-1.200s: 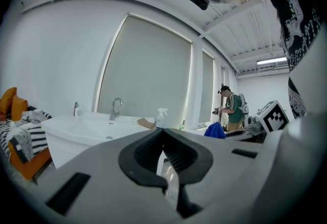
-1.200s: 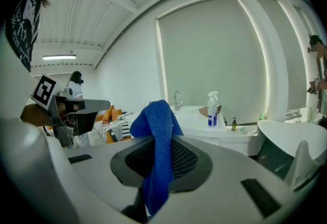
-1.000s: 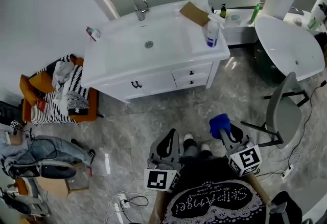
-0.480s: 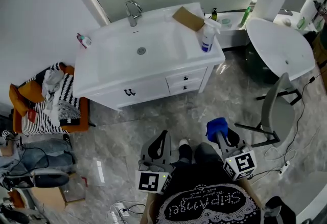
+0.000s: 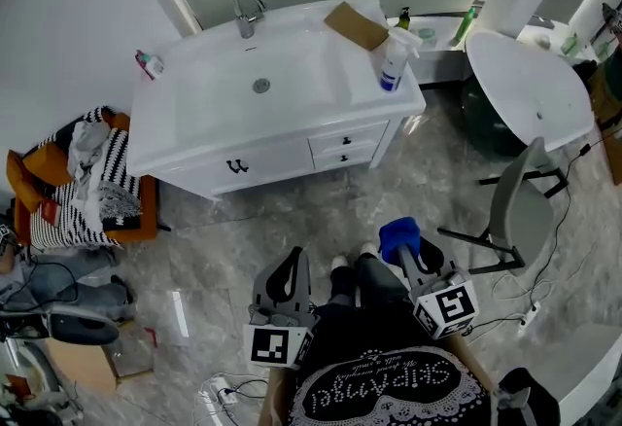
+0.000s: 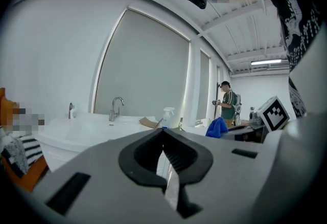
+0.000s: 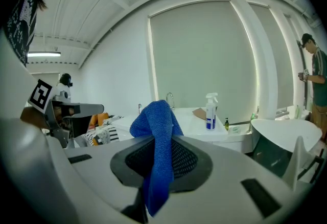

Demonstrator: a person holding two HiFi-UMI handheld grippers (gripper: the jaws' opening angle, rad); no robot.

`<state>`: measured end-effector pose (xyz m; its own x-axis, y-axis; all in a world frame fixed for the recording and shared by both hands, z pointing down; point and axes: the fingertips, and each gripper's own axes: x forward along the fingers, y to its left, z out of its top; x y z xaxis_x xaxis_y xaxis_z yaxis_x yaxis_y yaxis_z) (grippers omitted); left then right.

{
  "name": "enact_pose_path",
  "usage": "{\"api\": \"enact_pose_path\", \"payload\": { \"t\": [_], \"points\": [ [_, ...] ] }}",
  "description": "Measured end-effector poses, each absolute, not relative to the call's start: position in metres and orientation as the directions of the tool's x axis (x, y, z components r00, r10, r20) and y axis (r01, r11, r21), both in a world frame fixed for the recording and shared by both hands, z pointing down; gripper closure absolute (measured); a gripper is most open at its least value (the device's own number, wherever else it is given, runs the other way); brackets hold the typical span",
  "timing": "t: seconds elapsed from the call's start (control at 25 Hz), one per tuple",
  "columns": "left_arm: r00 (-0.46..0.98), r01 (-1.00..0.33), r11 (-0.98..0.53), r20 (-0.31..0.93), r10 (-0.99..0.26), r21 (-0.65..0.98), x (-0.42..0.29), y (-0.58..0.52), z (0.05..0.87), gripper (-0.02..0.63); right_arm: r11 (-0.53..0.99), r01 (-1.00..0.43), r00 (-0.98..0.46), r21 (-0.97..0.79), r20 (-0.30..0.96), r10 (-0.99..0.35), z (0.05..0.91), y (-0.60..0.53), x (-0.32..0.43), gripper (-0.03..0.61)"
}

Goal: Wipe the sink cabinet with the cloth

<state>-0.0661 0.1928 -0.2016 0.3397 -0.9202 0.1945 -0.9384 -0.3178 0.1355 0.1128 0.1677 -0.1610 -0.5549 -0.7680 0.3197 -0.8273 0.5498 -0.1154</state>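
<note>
Your right gripper [image 5: 403, 249] still clamps the cloth [image 5: 395, 232]; your left gripper [image 5: 288, 265] stays closed, empty. The sink cabinet [image 5: 272, 159] remains well apart, so wiping hasn't begun.

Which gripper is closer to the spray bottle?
Right. The right gripper, holding the blue cloth, faces the spray bottle across the floor; the left gripper is farther left.

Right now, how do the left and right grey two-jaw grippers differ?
The left grey two-jaw gripper has jaws together on nothing; the right grey two-jaw gripper is clamped on a blue cloth. In the head view, the left points nearly straight ahead; the right angles inward. Both are short of the white sink cabinet.
</note>
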Motion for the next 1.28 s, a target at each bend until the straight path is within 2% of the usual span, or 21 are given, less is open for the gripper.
{"api": "enact_pose_path", "payload": {
  "t": [0.4,1.28],
  "points": [
    [0.329,-0.943,-0.306,0.227,-0.917,0.131,-0.057,0.17,-0.193,0.609,0.563,-0.817,-0.568,-0.121,0.335,-0.752,-0.158,0.141,0.123,0.52],
    [0.282,-0.956,-0.261,0.179,-0.943,0.131,-0.001,0.08,-0.201,0.609,0.55,-0.833,-0.542,-0.057,0.283,-0.791,-0.163,0.044,0.189,0.52]
  ]
}}
